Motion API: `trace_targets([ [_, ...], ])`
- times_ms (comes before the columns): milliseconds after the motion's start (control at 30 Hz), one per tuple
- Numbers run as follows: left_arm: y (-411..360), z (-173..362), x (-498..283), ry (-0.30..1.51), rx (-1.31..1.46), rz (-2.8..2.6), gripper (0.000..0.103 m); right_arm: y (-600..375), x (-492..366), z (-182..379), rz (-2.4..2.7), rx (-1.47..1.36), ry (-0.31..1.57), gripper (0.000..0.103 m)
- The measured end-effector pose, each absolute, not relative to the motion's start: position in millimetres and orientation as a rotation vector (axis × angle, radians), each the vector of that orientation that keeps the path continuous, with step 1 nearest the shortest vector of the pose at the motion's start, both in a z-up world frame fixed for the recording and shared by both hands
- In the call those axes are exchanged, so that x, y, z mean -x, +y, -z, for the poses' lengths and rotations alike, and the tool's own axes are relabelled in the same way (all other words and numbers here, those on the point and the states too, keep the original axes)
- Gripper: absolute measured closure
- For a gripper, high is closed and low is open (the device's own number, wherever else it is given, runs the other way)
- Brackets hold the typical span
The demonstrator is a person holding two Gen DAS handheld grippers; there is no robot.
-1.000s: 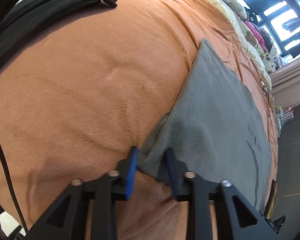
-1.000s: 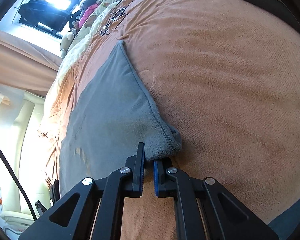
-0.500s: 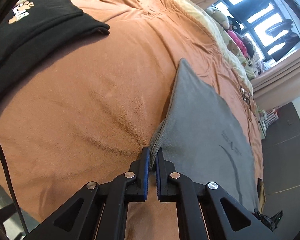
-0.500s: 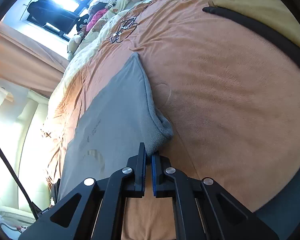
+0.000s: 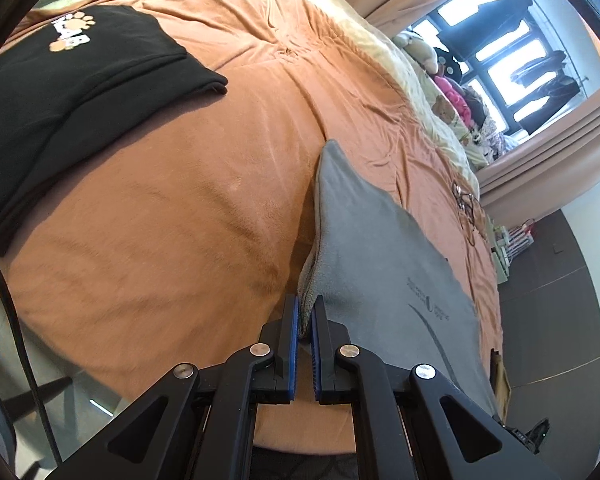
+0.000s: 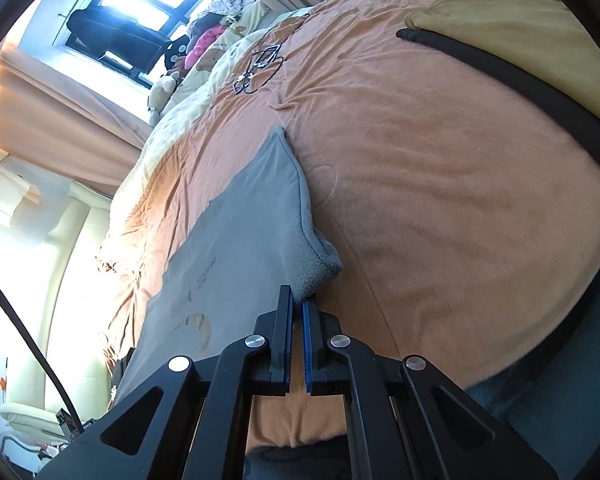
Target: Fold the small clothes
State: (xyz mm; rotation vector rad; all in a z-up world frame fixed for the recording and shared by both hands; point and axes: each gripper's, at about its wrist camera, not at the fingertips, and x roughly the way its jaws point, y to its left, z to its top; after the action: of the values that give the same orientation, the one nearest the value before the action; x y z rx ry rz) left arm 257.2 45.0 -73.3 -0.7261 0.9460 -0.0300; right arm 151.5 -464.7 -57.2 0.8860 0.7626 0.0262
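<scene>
A grey fleece garment (image 5: 384, 256) with a small printed logo lies stretched on the orange bed cover (image 5: 160, 208). My left gripper (image 5: 305, 316) is shut on its near left corner and holds it lifted off the cover. In the right wrist view the same grey garment (image 6: 244, 232) runs away to the left. My right gripper (image 6: 296, 304) is shut on its near right corner, which bunches just above the fingertips.
A folded black garment (image 5: 60, 80) with a paw print lies at the left of the bed. A yellow and black garment (image 6: 520, 40) lies at the right. Cables and glasses (image 6: 260, 64) lie further back. Soft toys (image 5: 440, 80) sit by the window.
My left gripper closed on the garment's corner. Both grippers have risen and pulled back, lifting the near edge of the grey garment off the cover.
</scene>
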Motion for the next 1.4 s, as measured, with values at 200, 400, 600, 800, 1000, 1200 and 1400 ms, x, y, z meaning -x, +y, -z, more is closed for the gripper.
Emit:
trace_targets([
  [200,48.6,91.6,-250.6,0.965,0.74,0.028,0.098,-468.5,-154.8,75.0,-0.017,-0.874,0.822,0.101],
  [400,48.7,118.7,-256.7,0.988,0.772,0.035,0.098,-457.9,-164.1,59.4,0.082,-0.718,0.872,0.1],
  [600,56.0,129.9,-252.6,0.968,0.854,0.077,0.097,-410.2,-175.6,16.5,0.014,-0.57,0.84,0.042],
  [800,52.0,143.1,-248.6,0.959,0.884,0.121,0.084,-344.8,-207.6,2.5,-0.116,-0.476,0.882,0.042],
  [1000,55.8,160.2,-244.8,0.944,0.965,0.148,0.065,-294.7,-239.0,10.6,-0.175,-0.404,0.939,0.044],
  [1200,51.6,169.0,-244.1,0.922,0.999,0.155,0.065,-252.7,-273.0,33.0,-0.226,-0.353,1.02,0.059],
  [1400,47.6,172.4,-241.7,0.906,0.985,0.11,0.083,-217.0,-303.2,61.7,-0.249,-0.287,1.095,0.068],
])
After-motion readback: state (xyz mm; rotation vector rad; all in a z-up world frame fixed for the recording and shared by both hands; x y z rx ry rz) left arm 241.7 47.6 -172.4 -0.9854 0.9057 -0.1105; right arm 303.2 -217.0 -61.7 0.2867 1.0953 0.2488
